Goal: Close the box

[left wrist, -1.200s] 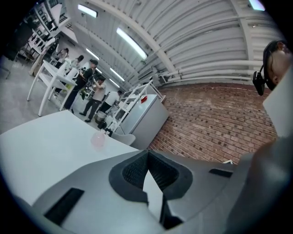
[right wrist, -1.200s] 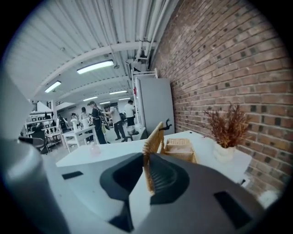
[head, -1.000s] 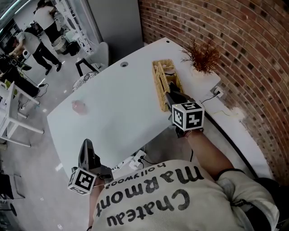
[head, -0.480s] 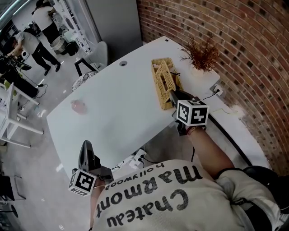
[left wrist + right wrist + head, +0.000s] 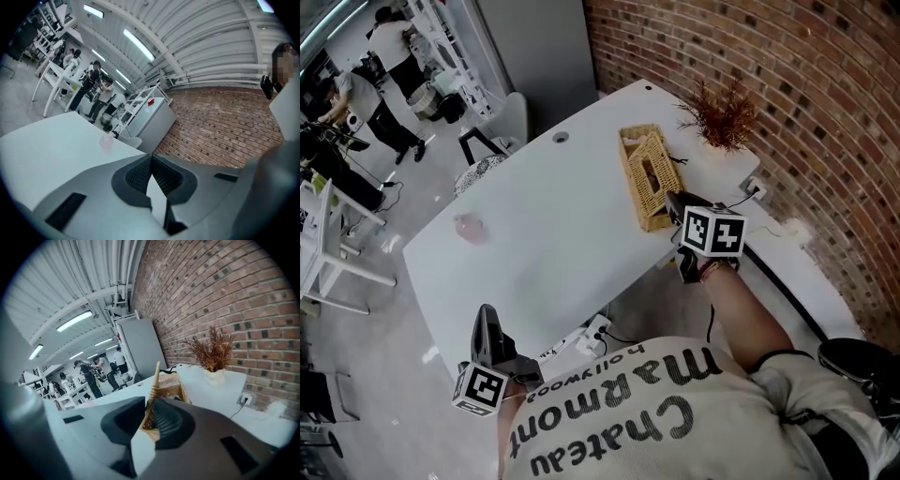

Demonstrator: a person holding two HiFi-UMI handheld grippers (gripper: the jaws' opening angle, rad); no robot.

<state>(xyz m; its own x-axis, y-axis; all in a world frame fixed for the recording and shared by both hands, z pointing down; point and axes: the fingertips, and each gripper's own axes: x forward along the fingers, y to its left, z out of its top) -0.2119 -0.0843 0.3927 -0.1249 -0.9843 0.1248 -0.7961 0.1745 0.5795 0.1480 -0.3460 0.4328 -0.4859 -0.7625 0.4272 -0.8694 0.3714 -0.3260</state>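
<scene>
Moved since a second ago: the lid (image 5: 154, 380) has tipped from near upright to lean low over the box (image 5: 636, 192), and the right gripper (image 5: 677, 204) has slid slightly toward the brick wall.
Table (image 5: 534, 244): white, and it carries the box near its right side.
Box: long and woven, with its near end just in front of our right gripper.
Lid: not yet flat, its thin woven edge rising between our right jaws.
Right gripper: its jaws are opening, with the lid's edge between the pads, which look to touch the weave.
Left gripper (image 5: 151, 164): jaws together on nothing, held low off the table's near edge, well apart from the box.
Doing it well: we judge the lid should drop squarely onto the rim, so we open slowly, draw straight back along the box, and press the lid down if one corner sits proud.
</scene>
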